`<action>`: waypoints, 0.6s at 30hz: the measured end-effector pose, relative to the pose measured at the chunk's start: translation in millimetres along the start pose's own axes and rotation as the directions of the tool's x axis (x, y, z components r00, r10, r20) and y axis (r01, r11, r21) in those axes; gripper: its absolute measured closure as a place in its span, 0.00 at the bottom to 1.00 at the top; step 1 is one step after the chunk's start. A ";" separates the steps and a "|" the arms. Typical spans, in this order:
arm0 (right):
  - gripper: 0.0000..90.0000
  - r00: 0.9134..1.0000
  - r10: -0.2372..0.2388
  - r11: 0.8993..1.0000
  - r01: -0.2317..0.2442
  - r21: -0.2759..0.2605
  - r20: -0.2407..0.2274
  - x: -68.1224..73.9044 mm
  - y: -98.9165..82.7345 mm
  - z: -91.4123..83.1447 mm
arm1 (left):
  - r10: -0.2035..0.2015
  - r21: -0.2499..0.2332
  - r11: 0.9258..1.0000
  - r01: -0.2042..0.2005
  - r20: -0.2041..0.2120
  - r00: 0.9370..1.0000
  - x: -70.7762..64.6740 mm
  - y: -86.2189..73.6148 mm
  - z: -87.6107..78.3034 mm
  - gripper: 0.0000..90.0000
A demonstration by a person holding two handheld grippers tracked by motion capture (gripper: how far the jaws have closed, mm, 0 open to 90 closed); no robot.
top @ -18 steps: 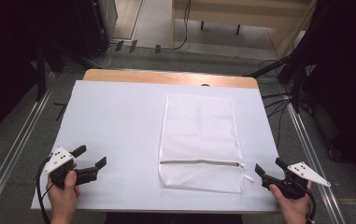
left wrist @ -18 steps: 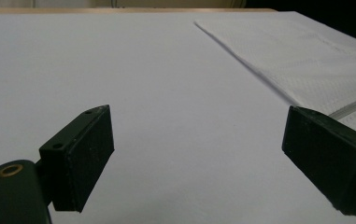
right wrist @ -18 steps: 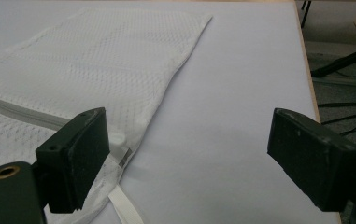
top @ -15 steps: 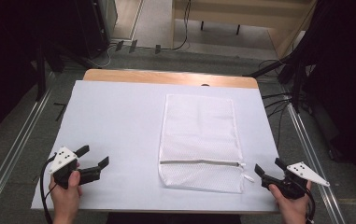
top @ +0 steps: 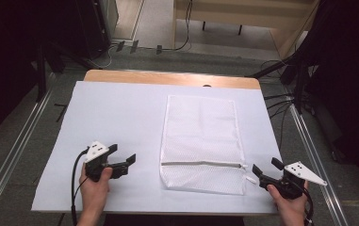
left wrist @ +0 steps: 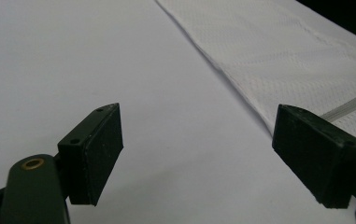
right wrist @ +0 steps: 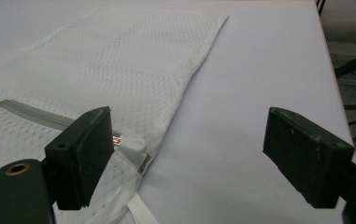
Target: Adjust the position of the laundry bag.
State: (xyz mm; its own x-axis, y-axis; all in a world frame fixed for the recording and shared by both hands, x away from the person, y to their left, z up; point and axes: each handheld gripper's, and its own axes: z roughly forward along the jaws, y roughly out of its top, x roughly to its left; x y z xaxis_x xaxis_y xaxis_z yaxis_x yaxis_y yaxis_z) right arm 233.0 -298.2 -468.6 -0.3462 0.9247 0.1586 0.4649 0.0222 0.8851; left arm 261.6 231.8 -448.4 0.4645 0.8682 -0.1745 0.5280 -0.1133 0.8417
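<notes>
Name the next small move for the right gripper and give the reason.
Probably ease the right gripper forward to the zipper pull: its jaws stand open and empty just short of the mesh bag, whose zipper looks closed.

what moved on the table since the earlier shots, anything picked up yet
The left gripper slid right across the white sheet, toward the mesh bag, jaws open and empty. Nothing was taken hold of or let go. The right gripper stayed open by the bag's zip end, and the bag lay flat where it was.
</notes>
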 end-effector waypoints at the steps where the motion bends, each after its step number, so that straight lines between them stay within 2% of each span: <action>1: 0.19 1.000 -0.001 1.000 0.001 -0.001 -0.001 0.8 0.0 0.5 | 0.000 0.000 1.000 0.000 0.000 1.000 0.0 0.0 0.0 0.19; 2: 0.19 1.000 -0.002 1.000 0.002 0.002 -0.004 1.2 0.2 1.0 | 0.013 0.030 0.999 -0.013 -0.004 1.000 -7.7 5.9 12.8 0.19; 4: 0.20 1.000 -0.005 1.000 0.005 0.003 -0.004 1.4 0.2 1.5 | 0.008 0.040 0.999 -0.008 -0.004 1.000 -11.2 8.9 19.3 0.21; 5: 0.20 1.000 -0.004 1.000 0.004 0.005 -0.006 1.5 0.1 1.9 | -0.002 0.054 0.999 0.002 -0.001 1.000 -14.1 11.9 26.3 0.22; 6: 0.21 1.000 -0.006 1.000 0.006 0.008 -0.011 0.8 -0.4 2.4 | -0.011 0.071 0.997 0.012 -0.010 1.000 -17.3 14.8 33.7 0.29; 7: 0.21 1.000 -0.006 1.000 0.006 0.008 -0.011 0.8 -0.4 2.4 | -0.019 0.089 0.996 0.021 -0.020 1.000 -20.4 17.4 41.6 0.29; 8: 0.22 1.000 -0.003 1.000 0.003 0.010 -0.011 0.4 -0.9 1.9 | -0.033 0.129 0.991 0.037 -0.033 0.999 -25.7 22.2 56.6 0.35; 9: 0.22 1.000 -0.003 1.000 0.003 0.009 -0.012 0.0 -1.2 1.6 | -0.033 0.129 0.991 0.037 -0.033 0.999 -25.7 22.2 56.6 0.36; 12: 0.22 1.000 -0.004 1.000 0.004 0.010 -0.010 -0.4 -1.5 0.6 | -0.065 0.150 0.987 0.063 0.005 0.998 -31.9 27.9 73.4 0.39; 13: 0.22 1.000 0.000 1.000 0.000 0.011 -0.010 -0.4 -1.6 0.0 | -0.061 0.151 0.987 0.060 0.005 0.998 -34.2 29.8 77.6 0.41; 14: 0.23 1.000 -0.002 1.000 0.002 0.008 -0.011 -1.4 -2.1 -0.5 | -0.077 0.137 0.988 0.075 0.012 0.997 -37.6 33.6 84.2 0.44; 17: 0.23 1.000 0.005 1.000 -0.005 0.010 -0.010 -2.6 -2.8 -0.7 | -0.079 0.139 0.987 0.076 0.013 0.997 -40.3 37.5 90.8 0.45; 18: 0.23 1.000 0.005 1.000 -0.005 0.012 -0.008 -3.0 -3.1 -0.8 | -0.076 0.160 0.984 0.075 0.001 0.997 -43.3 40.0 98.2 0.46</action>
State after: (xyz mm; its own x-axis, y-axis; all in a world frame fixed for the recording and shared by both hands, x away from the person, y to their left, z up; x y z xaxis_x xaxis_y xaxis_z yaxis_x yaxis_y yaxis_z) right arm 231.9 -301.4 -471.5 -0.3499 0.9218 0.1668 0.4767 0.0219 0.8788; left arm 332.4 142.3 -457.4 0.4241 0.8737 -0.2383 0.6680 -0.1241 0.7338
